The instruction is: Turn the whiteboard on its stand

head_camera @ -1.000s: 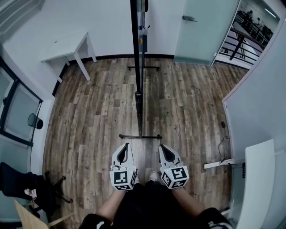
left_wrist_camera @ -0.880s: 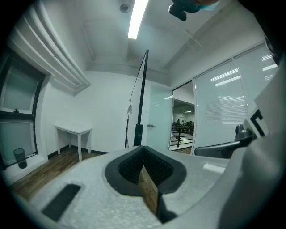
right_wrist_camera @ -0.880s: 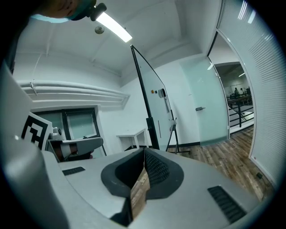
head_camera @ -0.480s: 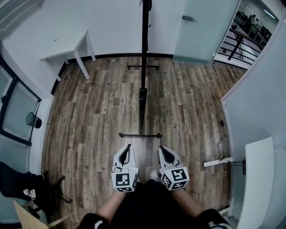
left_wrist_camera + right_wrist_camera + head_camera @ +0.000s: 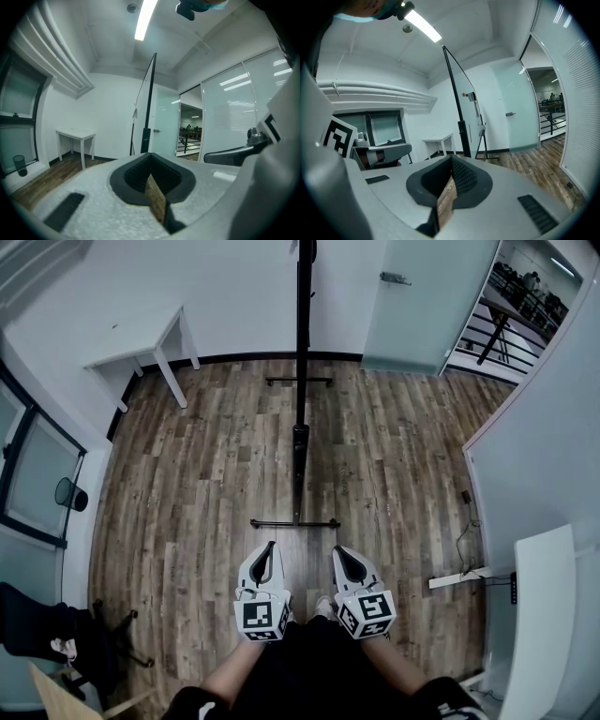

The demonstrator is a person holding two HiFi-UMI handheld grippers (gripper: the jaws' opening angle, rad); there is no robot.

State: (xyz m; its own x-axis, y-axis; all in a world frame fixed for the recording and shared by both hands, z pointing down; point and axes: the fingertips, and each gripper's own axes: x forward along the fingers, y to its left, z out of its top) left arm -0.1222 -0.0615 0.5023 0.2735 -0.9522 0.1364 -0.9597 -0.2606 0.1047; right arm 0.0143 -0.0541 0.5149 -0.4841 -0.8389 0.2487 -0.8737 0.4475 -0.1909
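Wood-plank flooring (image 5: 206, 484) in brown and grey tones fills a small white-walled office, seen from the head view looking steeply down. The tall, dark-framed whiteboard on its black stand (image 5: 303, 324) sits at the middle of the room, upright and edge-on to the person, so that it reads as a thin dark line running away from the grippers. Two black foot bars cross this line: the near foot bar (image 5: 294, 523) lies just ahead of the grippers, and the far foot bar (image 5: 299, 381) lies close to the back wall. A small white rectangular table (image 5: 141, 338) stands against that wall to the left of the board, and a frosted glass door (image 5: 422, 306) stands to the right. A black office chair (image 5: 56, 634) occupies the lower left corner.

The left gripper (image 5: 265, 547) and the right gripper (image 5: 339, 549) are held side by side, low and close to the person's body, apart from the stand and touching nothing. Each gripper view shows its own black pads pressed together at the tips, with only bare floor visible through the narrow wedge behind them.
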